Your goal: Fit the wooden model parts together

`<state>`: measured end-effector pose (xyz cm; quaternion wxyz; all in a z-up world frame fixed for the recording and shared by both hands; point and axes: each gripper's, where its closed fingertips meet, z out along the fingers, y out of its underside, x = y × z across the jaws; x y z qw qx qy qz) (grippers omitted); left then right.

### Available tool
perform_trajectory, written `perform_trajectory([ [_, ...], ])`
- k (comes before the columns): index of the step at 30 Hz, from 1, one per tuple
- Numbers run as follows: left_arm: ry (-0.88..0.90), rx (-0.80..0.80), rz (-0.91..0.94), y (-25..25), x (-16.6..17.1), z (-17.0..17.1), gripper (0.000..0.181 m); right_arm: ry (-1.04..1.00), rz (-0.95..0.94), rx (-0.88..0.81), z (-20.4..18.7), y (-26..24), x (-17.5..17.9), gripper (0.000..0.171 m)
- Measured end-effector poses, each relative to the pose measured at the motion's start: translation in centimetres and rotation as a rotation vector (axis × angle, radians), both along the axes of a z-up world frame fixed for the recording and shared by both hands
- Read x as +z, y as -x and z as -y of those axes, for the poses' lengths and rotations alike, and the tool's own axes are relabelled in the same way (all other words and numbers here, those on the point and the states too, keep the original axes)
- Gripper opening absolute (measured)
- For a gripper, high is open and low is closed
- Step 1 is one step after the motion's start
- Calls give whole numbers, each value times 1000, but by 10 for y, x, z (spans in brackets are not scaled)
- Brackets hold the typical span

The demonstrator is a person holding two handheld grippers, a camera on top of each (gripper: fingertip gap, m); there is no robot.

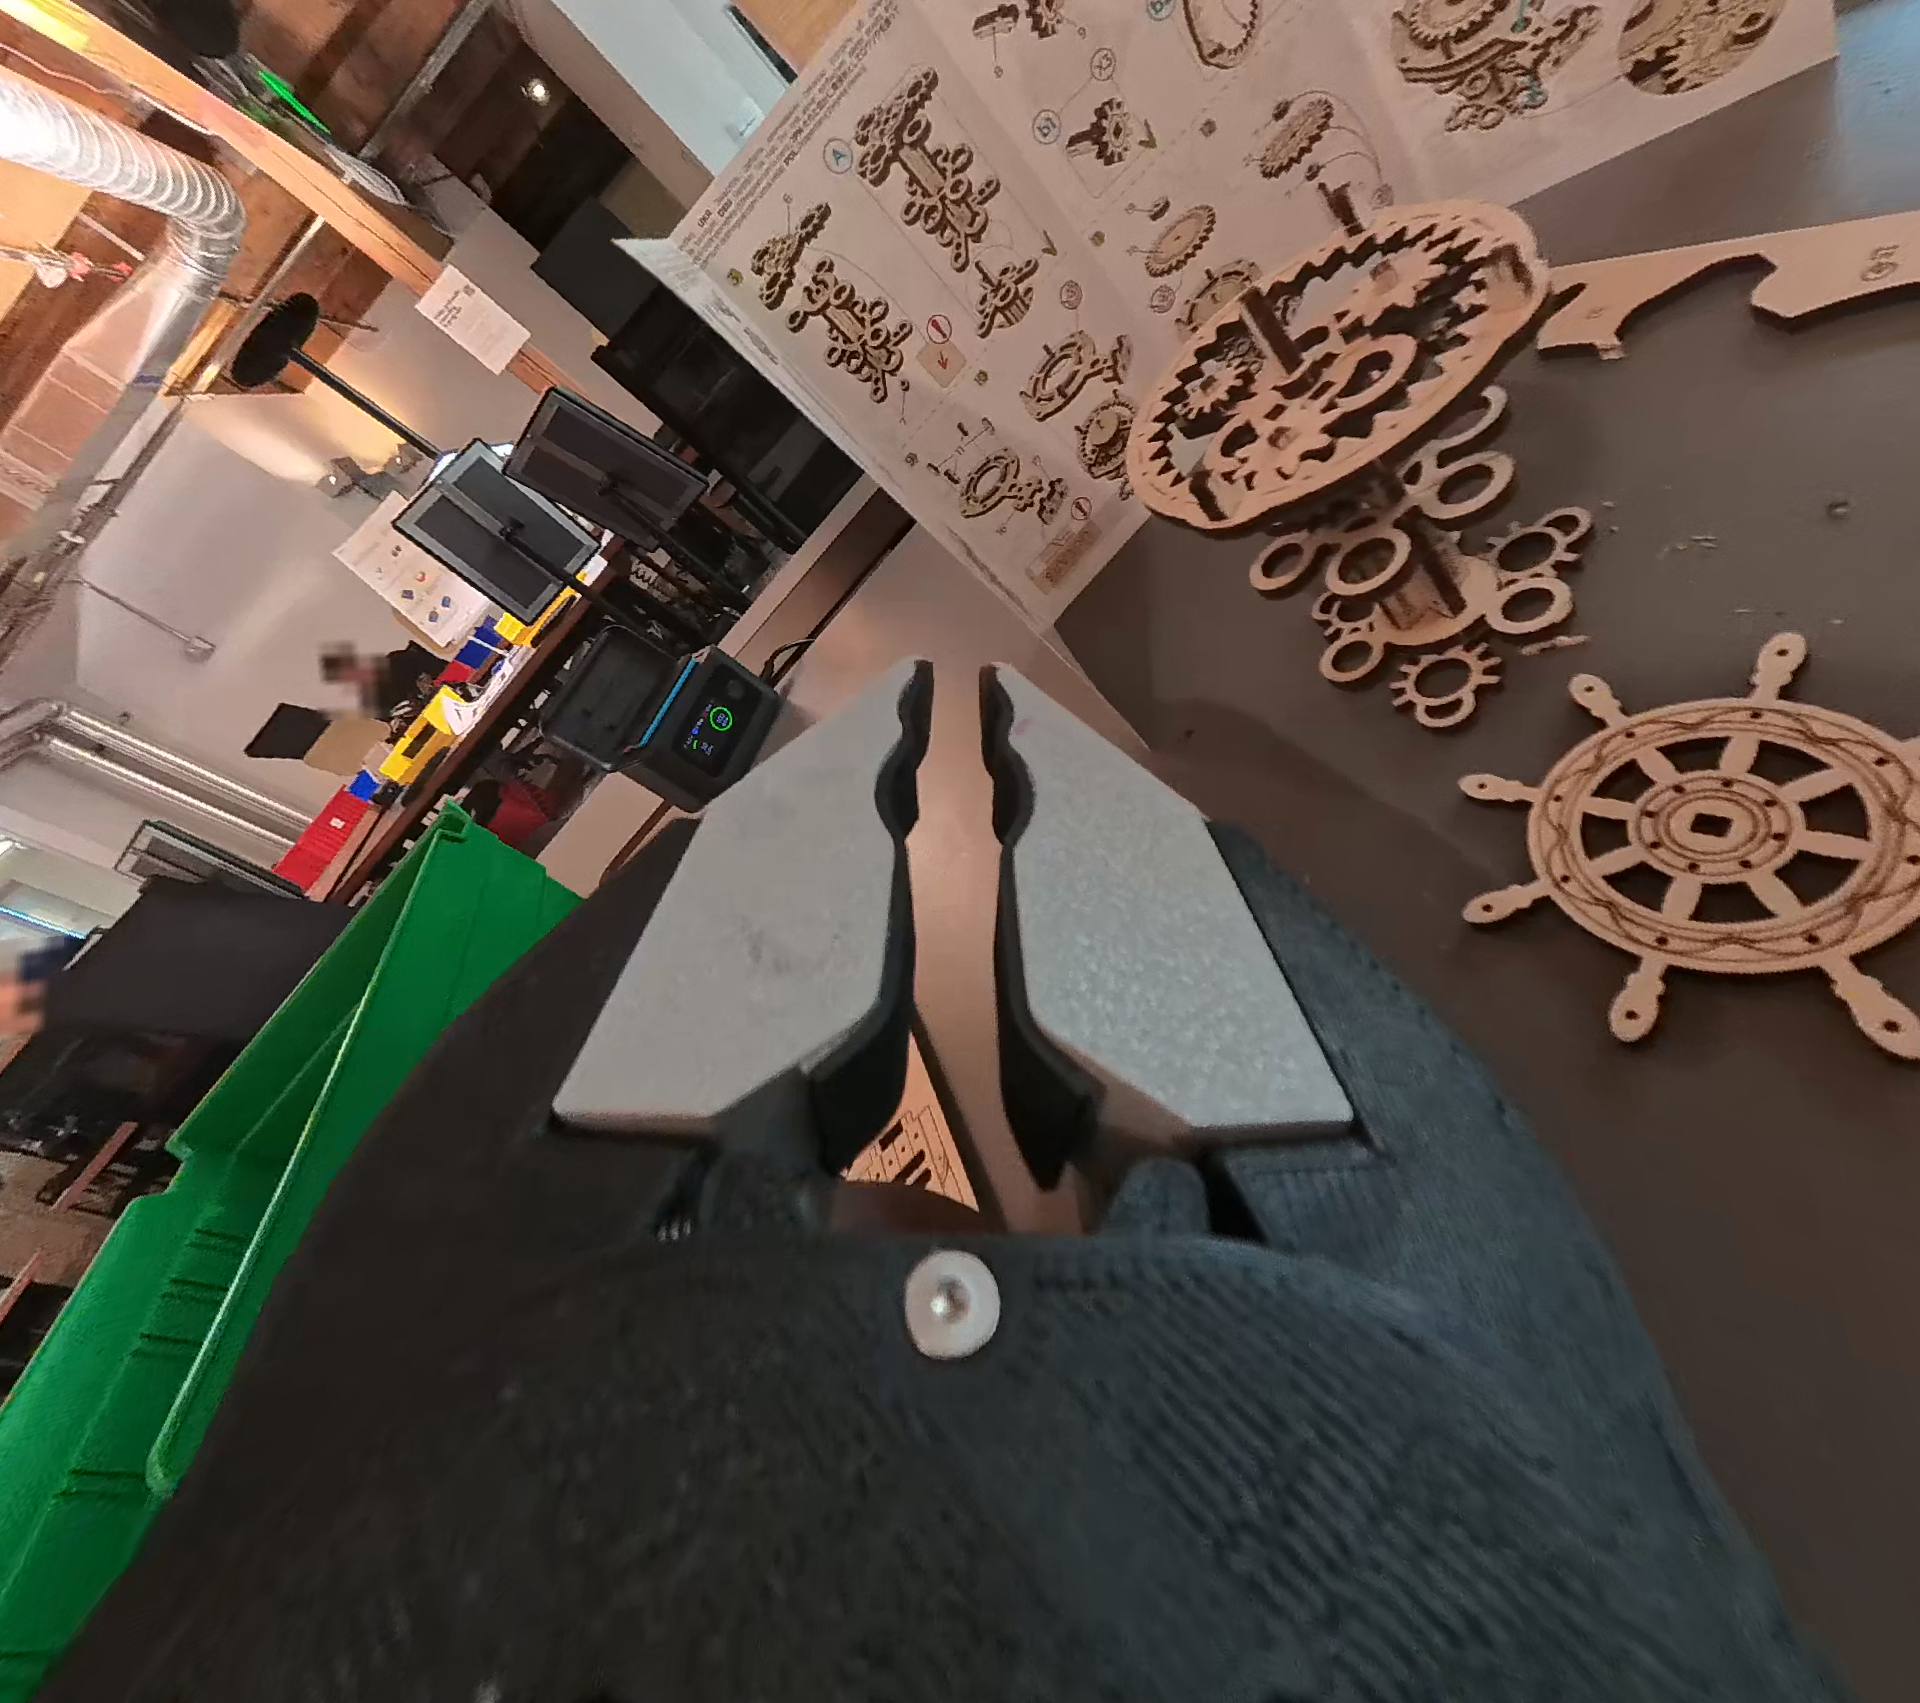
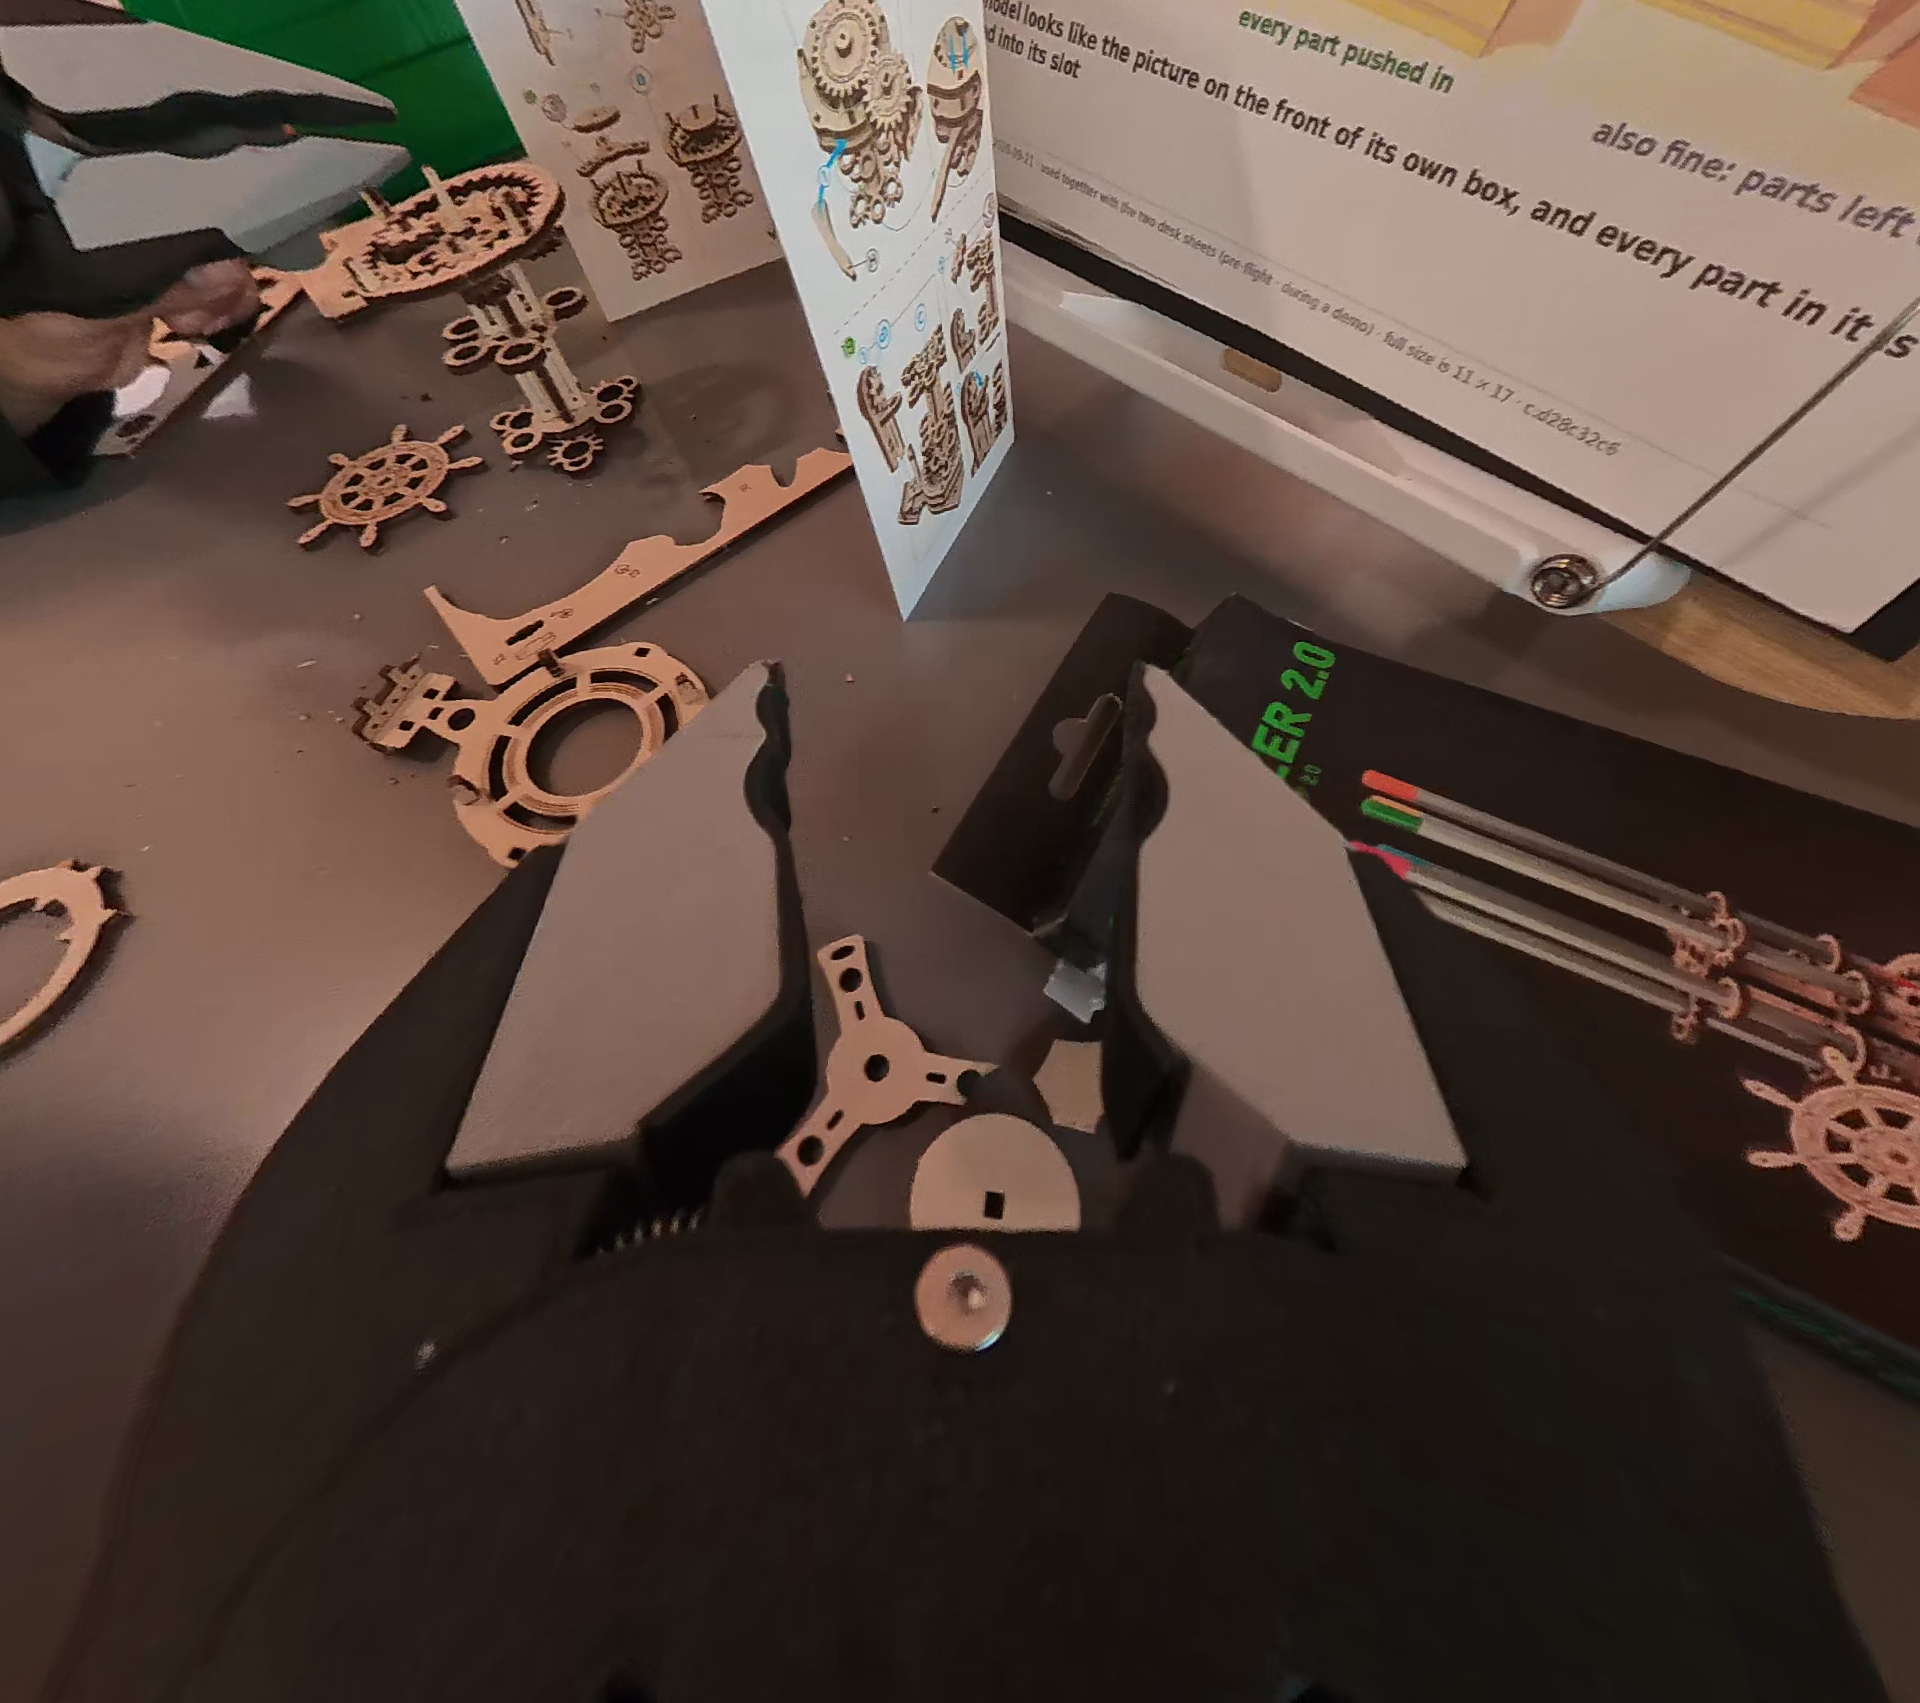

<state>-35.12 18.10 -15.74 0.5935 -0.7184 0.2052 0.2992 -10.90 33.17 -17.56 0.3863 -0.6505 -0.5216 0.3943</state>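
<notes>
Grey table (image 2: 208,978) | booklet (image 2: 925,199) upright beside gear assembly (image 2: 468,251) | left claw (image 1: 956,697) nearly together, empty | right claw (image 2: 956,697) apart, empty

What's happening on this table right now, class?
A person is building a wooden model with two hand-held claws. The gear tower stands half built beside the folded instruction sheet, with the ship's wheel flat on the table near it. The left claw is nearly closed and empty. The right claw is open over a three-armed piece and a round disc, holding nothing.
</notes>
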Motion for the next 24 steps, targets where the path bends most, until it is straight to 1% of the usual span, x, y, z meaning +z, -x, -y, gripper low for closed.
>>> perform_trajectory([
  [5,-29,-10,50,-9,9,-1,6,-11,11,18,7,1,-1,63],
  [9,-70,-16,127,-12,20,0,6,-43,28,12,8,2,-3,63],
  [13,-88,-1,139,-14,23,1,6,-23,-7,8,9,0,1,63],
  [18,-128,39,183,-3,29,5,6,-4,-35,2,7,-2,5,64],
  [24,-181,60,215,3,36,12,6,-41,-36,18,14,-3,6,66],
])
